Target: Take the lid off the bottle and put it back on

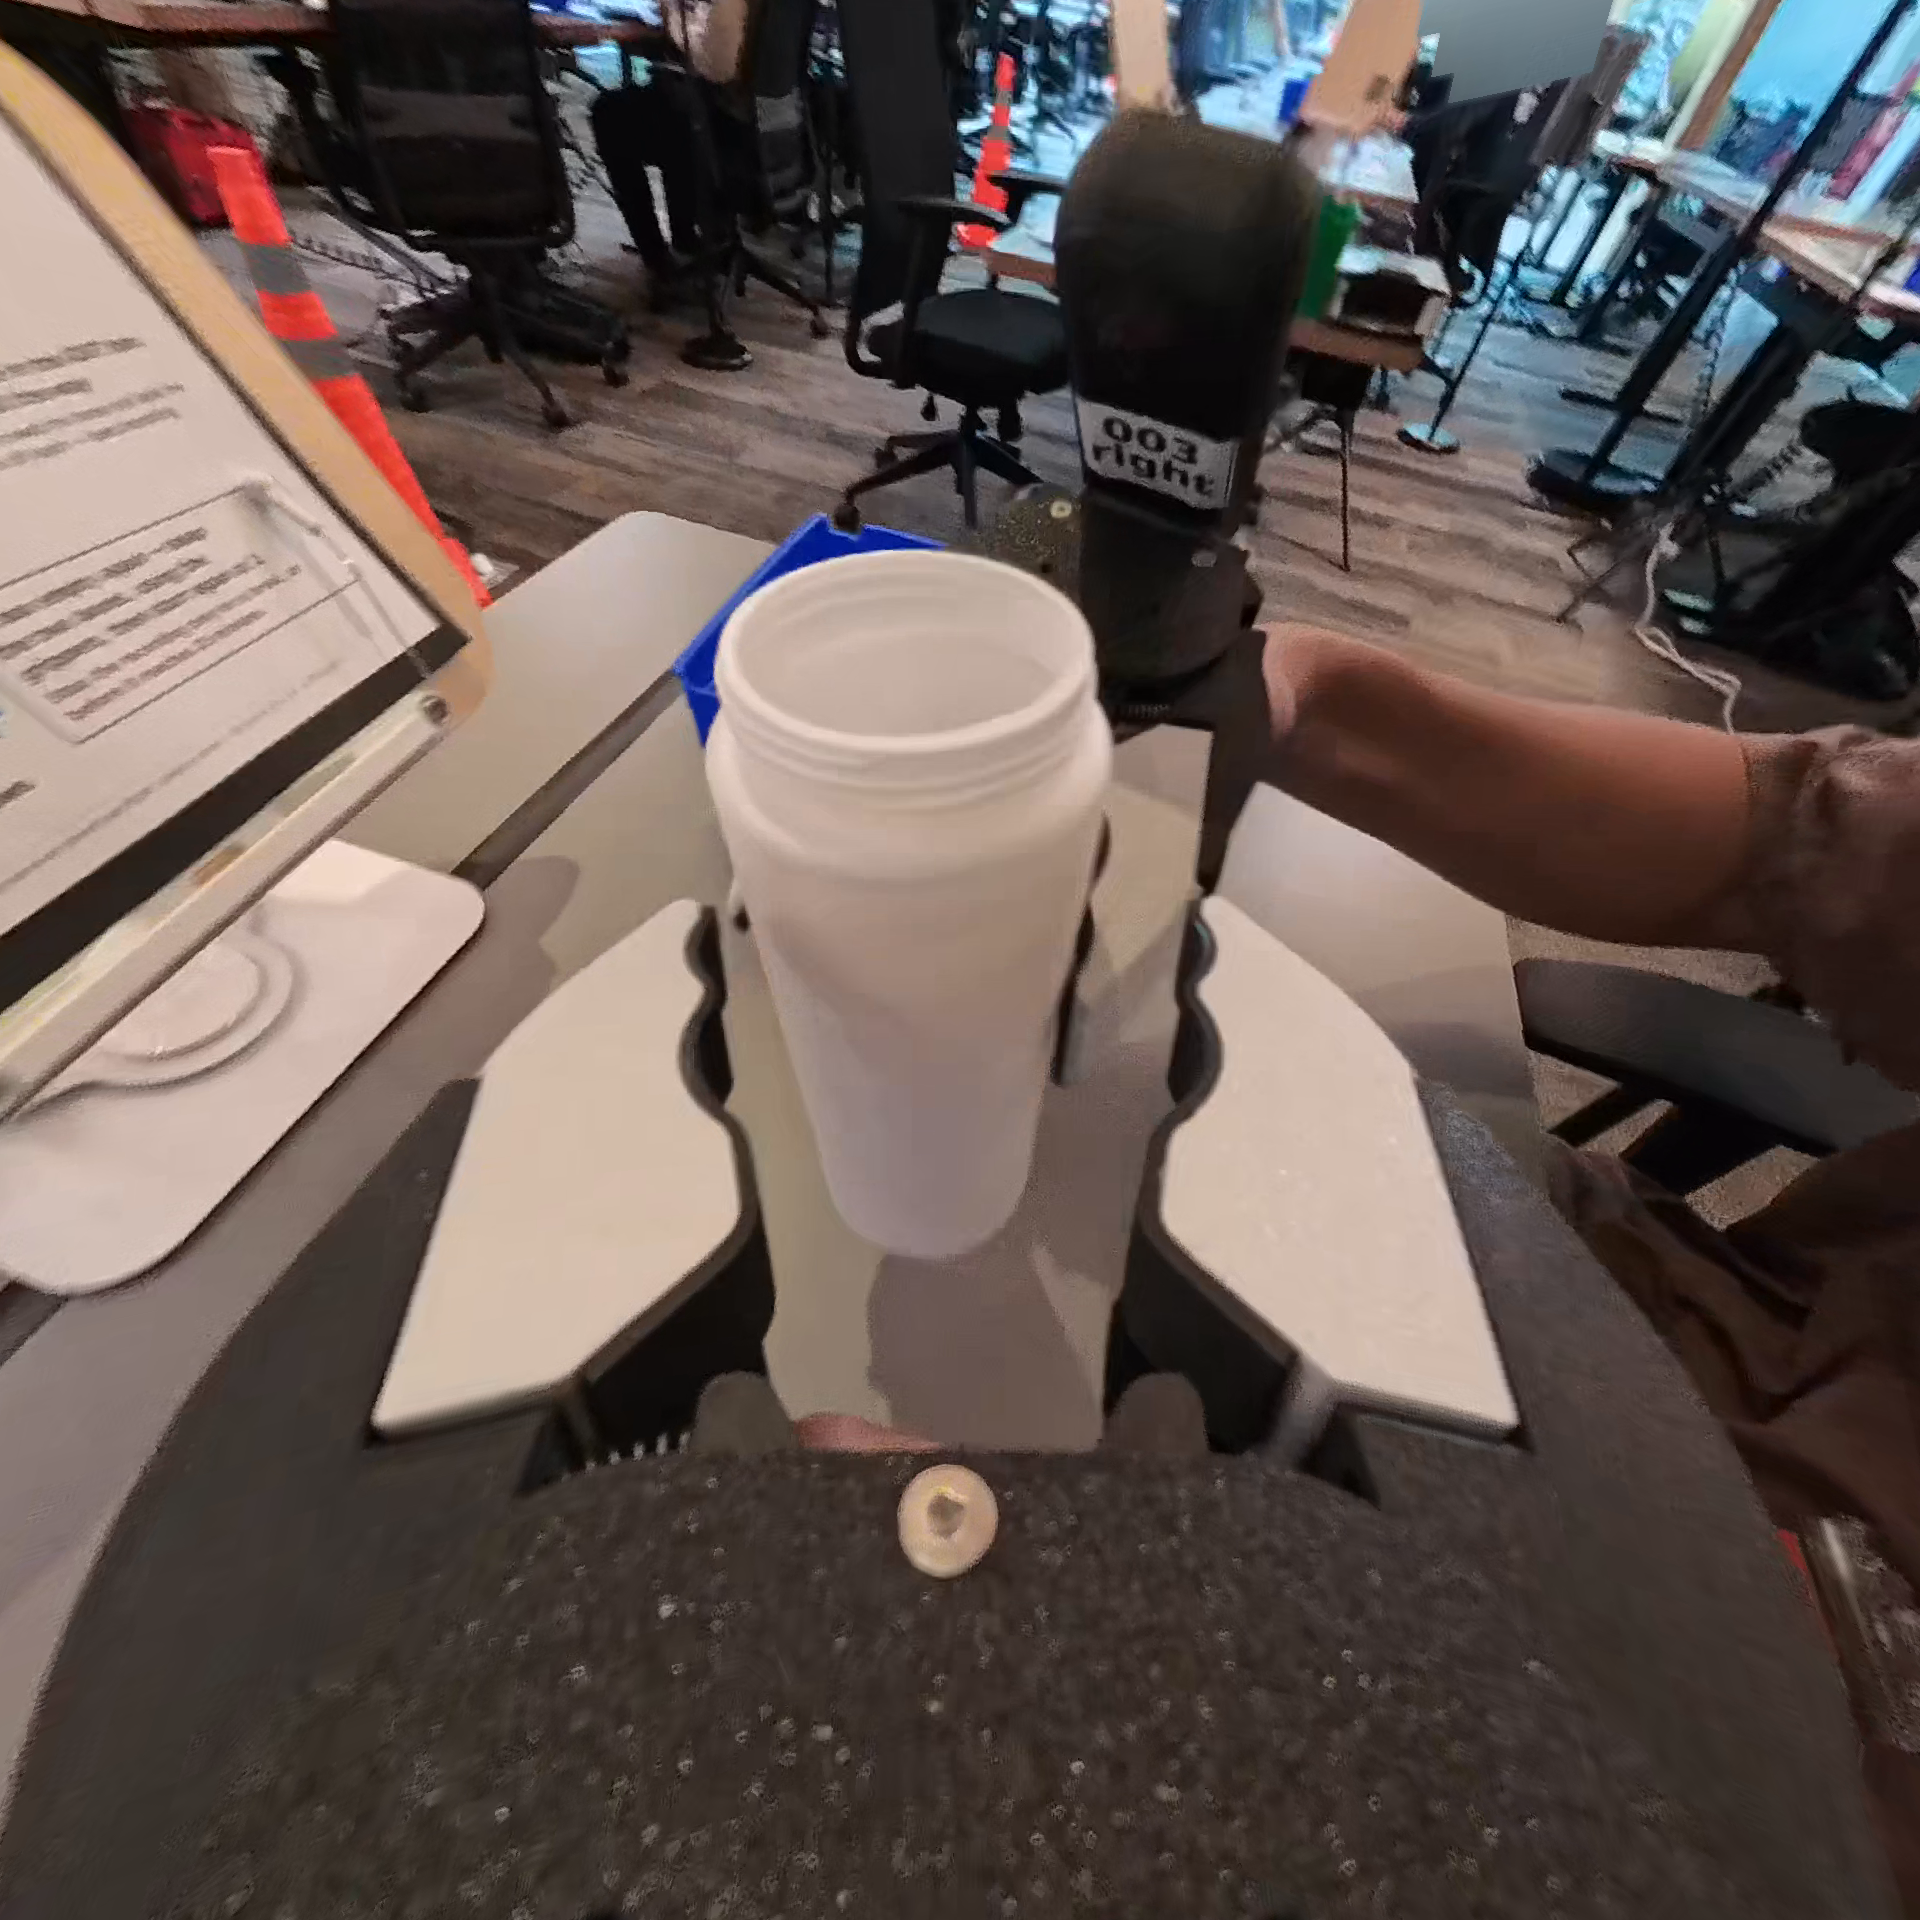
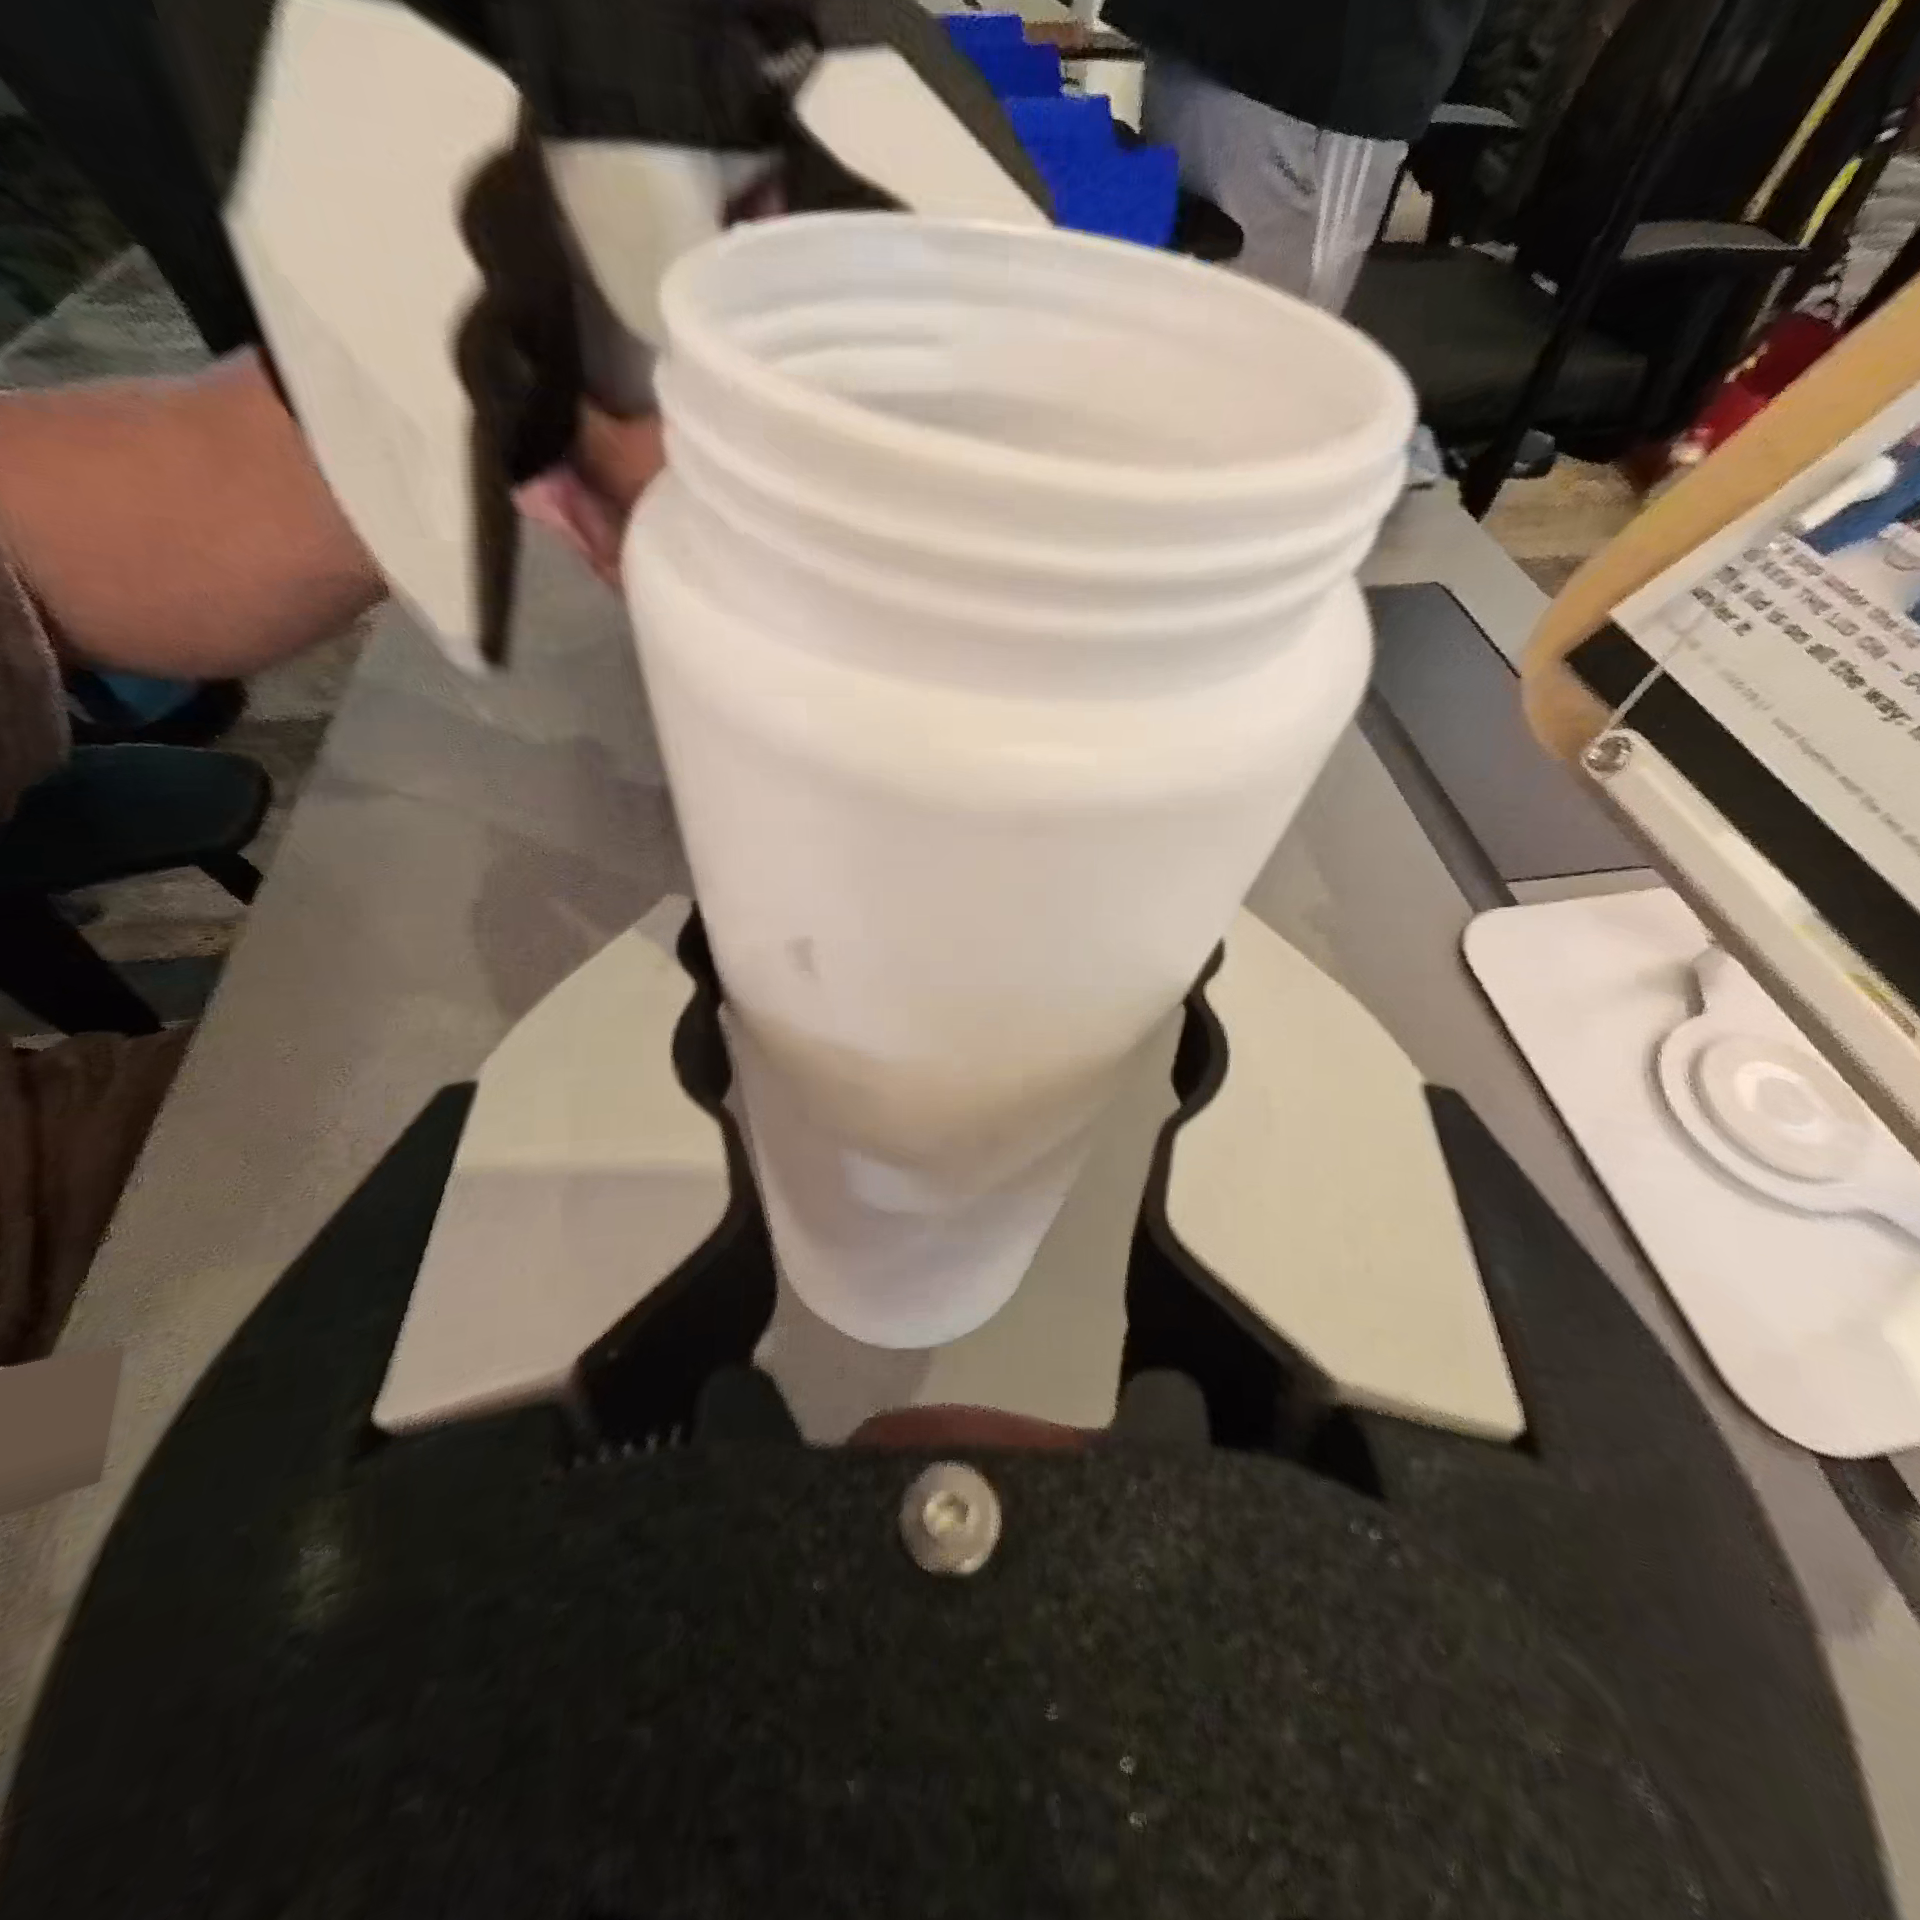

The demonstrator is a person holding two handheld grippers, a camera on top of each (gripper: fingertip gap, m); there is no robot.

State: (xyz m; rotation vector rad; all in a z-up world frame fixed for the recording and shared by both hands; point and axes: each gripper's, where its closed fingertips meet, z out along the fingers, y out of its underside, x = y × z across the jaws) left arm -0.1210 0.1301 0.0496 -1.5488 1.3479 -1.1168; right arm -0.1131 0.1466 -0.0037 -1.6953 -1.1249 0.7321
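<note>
Two grippers: grainy black bodies, flat white finger plates, wavy black pads.
Bottle (image 2: 987,779): smooth white plastic, round, wide threaded mouth, uncapped; frame centre in both views.
Right gripper (image 2: 953,945): both pads pressed against the bottle's lower body.
Left gripper (image 1: 951,920): spread around the bottle, with a gap at its frame-right pad (image 1: 1195,997).
Table (image 2: 436,852): flat matte grey.

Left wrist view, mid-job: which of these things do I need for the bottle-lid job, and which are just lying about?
Job:
- white bottle, mouth open, no lid on it
- left gripper
- right gripper
- lid: not in view

Lying about:
- sign stand
- blue bin
- orange cone
- office chair
</note>
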